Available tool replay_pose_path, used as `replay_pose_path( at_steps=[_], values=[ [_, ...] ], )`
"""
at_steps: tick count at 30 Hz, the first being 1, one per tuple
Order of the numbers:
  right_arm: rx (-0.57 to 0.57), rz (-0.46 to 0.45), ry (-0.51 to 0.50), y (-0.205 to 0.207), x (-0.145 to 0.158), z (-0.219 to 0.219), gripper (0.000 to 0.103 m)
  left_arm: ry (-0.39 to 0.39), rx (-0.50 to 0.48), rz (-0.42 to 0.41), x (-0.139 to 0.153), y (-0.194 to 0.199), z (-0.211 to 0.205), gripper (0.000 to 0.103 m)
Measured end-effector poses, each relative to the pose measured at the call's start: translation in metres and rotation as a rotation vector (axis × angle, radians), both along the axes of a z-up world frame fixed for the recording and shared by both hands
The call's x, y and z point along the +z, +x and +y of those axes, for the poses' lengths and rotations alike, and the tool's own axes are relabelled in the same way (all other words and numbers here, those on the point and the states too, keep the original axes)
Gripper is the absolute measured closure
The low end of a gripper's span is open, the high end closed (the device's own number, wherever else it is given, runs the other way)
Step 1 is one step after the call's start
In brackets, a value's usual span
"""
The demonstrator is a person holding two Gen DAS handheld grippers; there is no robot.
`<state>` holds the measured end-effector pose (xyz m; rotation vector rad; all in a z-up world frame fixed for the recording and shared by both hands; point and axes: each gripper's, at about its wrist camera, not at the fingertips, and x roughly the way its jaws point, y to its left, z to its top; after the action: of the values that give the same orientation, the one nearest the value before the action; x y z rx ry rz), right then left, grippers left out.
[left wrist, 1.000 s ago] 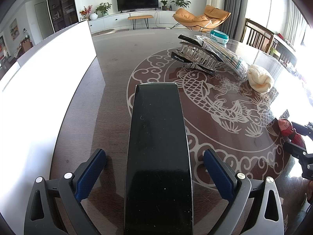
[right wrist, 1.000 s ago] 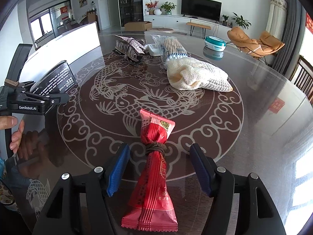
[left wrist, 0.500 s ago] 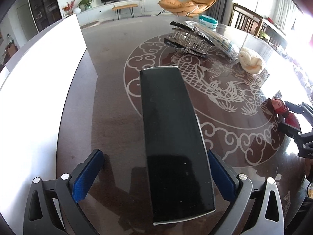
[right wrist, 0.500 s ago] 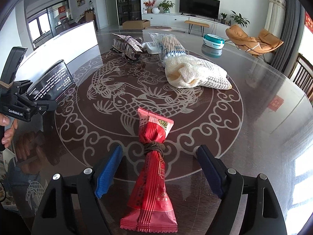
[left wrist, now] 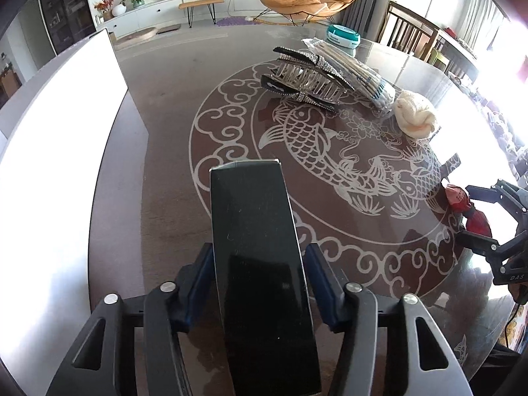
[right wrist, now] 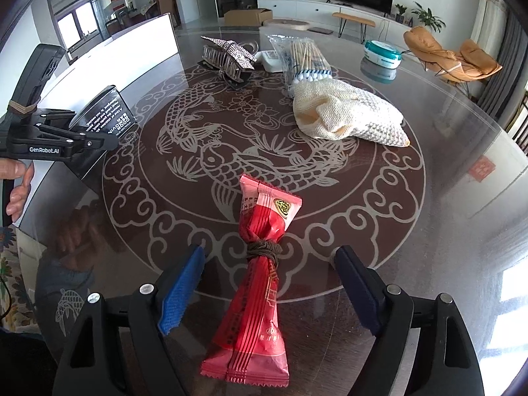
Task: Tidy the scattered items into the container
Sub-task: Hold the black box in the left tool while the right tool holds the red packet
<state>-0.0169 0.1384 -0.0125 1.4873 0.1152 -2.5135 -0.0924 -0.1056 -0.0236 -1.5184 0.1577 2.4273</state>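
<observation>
My left gripper [left wrist: 259,270] is shut on a long black box [left wrist: 260,264], its blue pads pressed on both sides; the box also shows in the right wrist view [right wrist: 105,112], lifted off the table. My right gripper [right wrist: 267,283] is open, its pads on either side of a red snack packet [right wrist: 257,283] tied with a brown band, lying on the glass table [right wrist: 429,231]. The white container [left wrist: 49,171] stands to the left of the box, seen also in the right wrist view [right wrist: 142,39].
Further back lie rhinestone hair claws [left wrist: 307,76], a bag of cotton swabs [right wrist: 303,59], a cream knitted cloth [right wrist: 346,115] and a teal round tin [right wrist: 382,52]. The packet and right gripper show at the right in the left wrist view [left wrist: 472,214].
My left gripper has closed on the black box and raised it. My right gripper has stayed open around the red packet, shifting only slightly.
</observation>
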Motion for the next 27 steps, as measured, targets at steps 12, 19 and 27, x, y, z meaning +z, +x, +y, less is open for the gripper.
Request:
replay_pose_path(
  at_steps=[12, 19, 27],
  values=[
    [0.058, -0.108, 0.052, -0.019, 0.017, -0.01, 0.077, 0.064, -0.009, 0.029, 0.019, 0.024, -0.003, 0.069],
    [0.019, -0.074, 0.0, -0.009, 0.042, -0.006, 0.077, 0.085, -0.017, 0.055, 0.034, 0.039, 0.001, 0.069],
    [-0.009, -0.068, -0.009, 0.001, 0.046, -0.001, 0.077, 0.108, -0.03, 0.053, 0.031, 0.065, 0.004, 0.069]
  ],
)
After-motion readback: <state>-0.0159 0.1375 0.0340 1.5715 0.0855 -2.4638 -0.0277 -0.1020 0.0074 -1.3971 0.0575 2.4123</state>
